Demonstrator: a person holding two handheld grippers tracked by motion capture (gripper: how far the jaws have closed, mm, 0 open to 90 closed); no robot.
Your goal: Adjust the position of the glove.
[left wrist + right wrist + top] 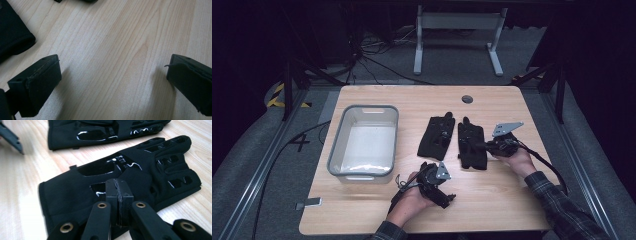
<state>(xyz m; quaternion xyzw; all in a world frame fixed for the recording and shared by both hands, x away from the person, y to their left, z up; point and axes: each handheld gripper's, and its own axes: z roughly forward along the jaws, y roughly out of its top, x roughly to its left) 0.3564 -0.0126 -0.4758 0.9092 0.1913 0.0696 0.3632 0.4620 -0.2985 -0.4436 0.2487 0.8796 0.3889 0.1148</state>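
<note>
Wooden table (492, 200) stands on grey carpet (562, 125) in dark room.

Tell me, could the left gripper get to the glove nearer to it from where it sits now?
Probably yes. The left gripper rests on the table with its jaws wide apart, and the nearer glove lies just beyond it with bare wood between. The right gripper, shut, is over the other glove, out of the way.

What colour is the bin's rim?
Grey, on the white plastic bin; the high view shows it best.
</note>
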